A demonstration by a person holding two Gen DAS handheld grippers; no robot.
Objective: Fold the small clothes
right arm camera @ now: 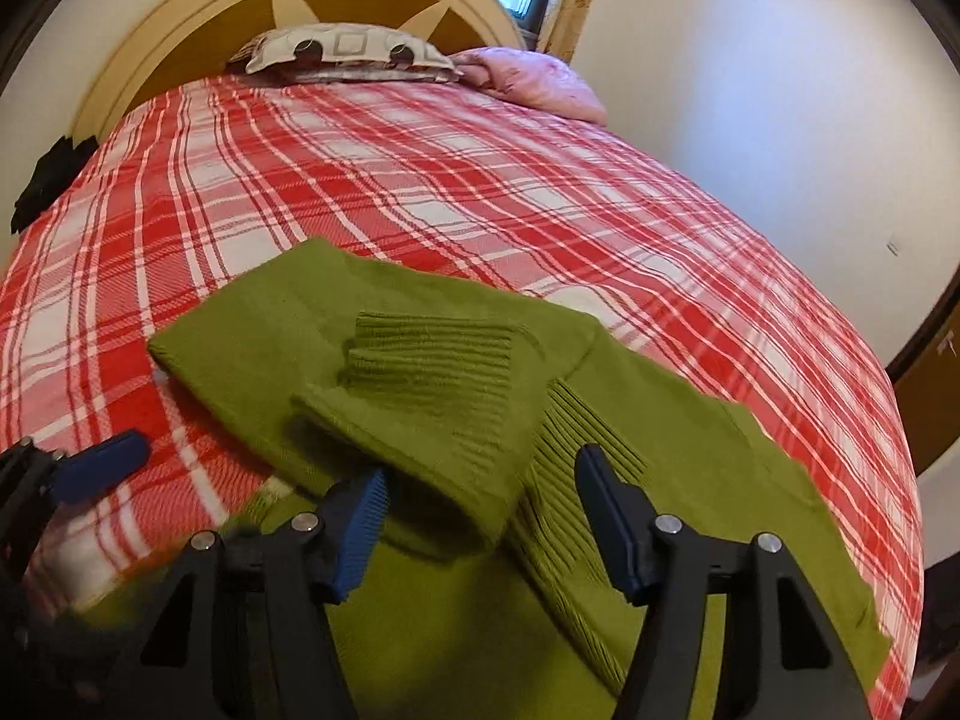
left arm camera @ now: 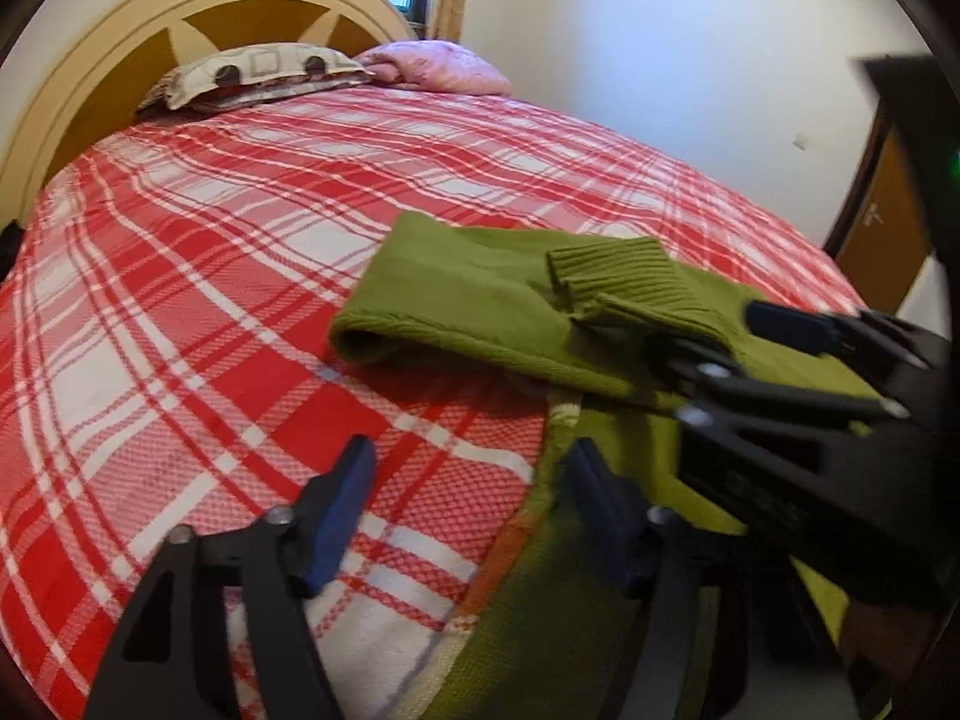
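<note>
A green knit sweater [left arm camera: 480,294] lies on the red plaid bedspread [left arm camera: 210,276], with a sleeve and its ribbed cuff [left arm camera: 618,276] folded across the body. My left gripper [left arm camera: 465,492] is open and empty, just above the sweater's near left edge, where orange and white trim shows. My right gripper [right arm camera: 480,510] is open and empty over the sweater [right arm camera: 420,384], by the folded sleeve and ribbed cuff [right arm camera: 432,360]. The right gripper also shows in the left wrist view [left arm camera: 780,372], and one pad of the left gripper shows in the right wrist view [right arm camera: 102,468].
The bedspread [right arm camera: 420,180] covers the whole bed. At the head are a patterned pillow [left arm camera: 264,72], a pink quilt [left arm camera: 438,66] and a cream headboard [left arm camera: 120,42]. A black item [right arm camera: 48,180] lies at the left edge. White wall and a brown door [left arm camera: 882,228] are to the right.
</note>
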